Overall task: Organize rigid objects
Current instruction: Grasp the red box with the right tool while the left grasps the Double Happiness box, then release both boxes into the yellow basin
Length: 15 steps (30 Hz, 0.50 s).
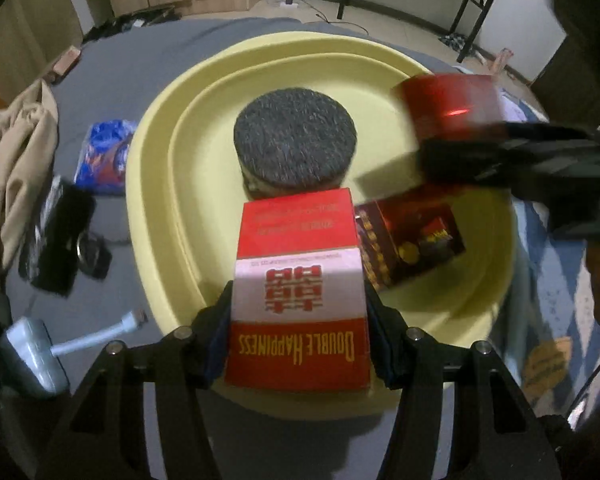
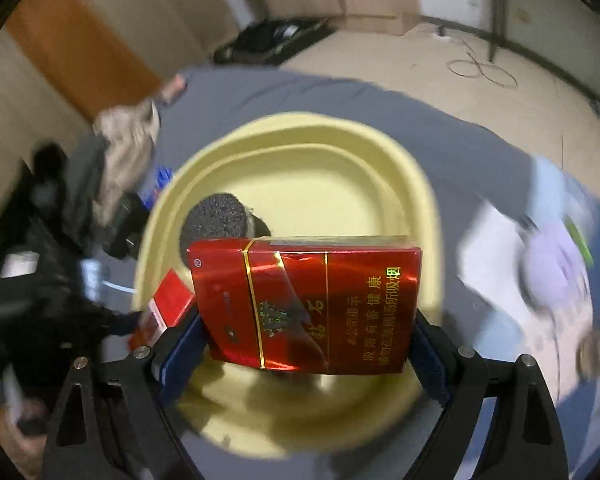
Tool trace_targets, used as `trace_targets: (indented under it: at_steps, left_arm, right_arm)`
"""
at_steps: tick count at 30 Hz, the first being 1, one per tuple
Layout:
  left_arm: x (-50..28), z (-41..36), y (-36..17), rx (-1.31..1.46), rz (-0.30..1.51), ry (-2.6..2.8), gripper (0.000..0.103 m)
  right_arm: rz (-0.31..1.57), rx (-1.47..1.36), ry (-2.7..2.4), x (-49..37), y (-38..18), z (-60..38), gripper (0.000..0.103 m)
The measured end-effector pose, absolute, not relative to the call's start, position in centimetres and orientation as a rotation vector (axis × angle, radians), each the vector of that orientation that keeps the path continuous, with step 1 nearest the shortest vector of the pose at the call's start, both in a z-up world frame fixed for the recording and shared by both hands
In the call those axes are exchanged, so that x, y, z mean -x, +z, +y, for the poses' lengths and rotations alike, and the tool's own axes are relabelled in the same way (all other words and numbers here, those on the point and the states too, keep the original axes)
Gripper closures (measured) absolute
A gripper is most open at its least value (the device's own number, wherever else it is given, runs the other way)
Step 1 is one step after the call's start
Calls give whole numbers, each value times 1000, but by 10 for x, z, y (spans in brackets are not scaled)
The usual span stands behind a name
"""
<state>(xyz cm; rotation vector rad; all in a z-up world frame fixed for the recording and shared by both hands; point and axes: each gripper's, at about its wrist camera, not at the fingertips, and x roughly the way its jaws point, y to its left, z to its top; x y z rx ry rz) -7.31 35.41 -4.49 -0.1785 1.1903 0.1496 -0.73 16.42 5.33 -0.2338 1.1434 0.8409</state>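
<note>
A yellow basin (image 1: 156, 184) sits on a grey sheet. In it lie a round dark puck (image 1: 296, 140) and a dark red printed box (image 1: 412, 240). My left gripper (image 1: 298, 340) is shut on a red and white Double Happiness pack (image 1: 300, 300), held over the basin's near rim. My right gripper (image 2: 304, 340) is shut on a glossy red cigarette pack (image 2: 308, 304), held above the basin (image 2: 340, 160). That gripper and its pack (image 1: 448, 104) also show at the basin's right side in the left wrist view. The puck (image 2: 216, 220) and Double Happiness pack (image 2: 172, 300) show in the right wrist view.
Left of the basin lie a blue plastic bag (image 1: 104, 156), black gear (image 1: 60, 236), a beige cloth (image 1: 24, 152) and a grey adapter with white cable (image 1: 36, 356). Patterned bedding (image 1: 556, 280) is to the right. White paper and a lilac object (image 2: 548, 264) lie right of the basin.
</note>
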Motion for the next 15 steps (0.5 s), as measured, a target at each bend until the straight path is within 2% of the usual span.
trace_targets:
  at_steps: [3,9,11,12,13,14,15]
  left_arm:
    - [67,356,-46,174,1173,142,44]
    - [69,360,-46,206,1118,148,41]
    - [78,357,-39,224,1095,115,30]
    - [91,357,-32,248,1073,89,24]
    - [97,357,-27,256,1063,91,6]
    - [105,356,-19,256,1036,103,0]
    - [109,354,-11,253,1009,106,0]
  right_arm:
    - [1154,374,790,0,33,193,13]
    - [1156,414,766,-9,16,212,11]
    - [1149,390,778,-8,17,214,9]
    - [1146,355,794,-7,21,212,3]
    - [1132,308,809,-5,28,205,0]
    - [1114,265,821,-3,33,196,0]
    - [1089,224,828,1,40,184,0]
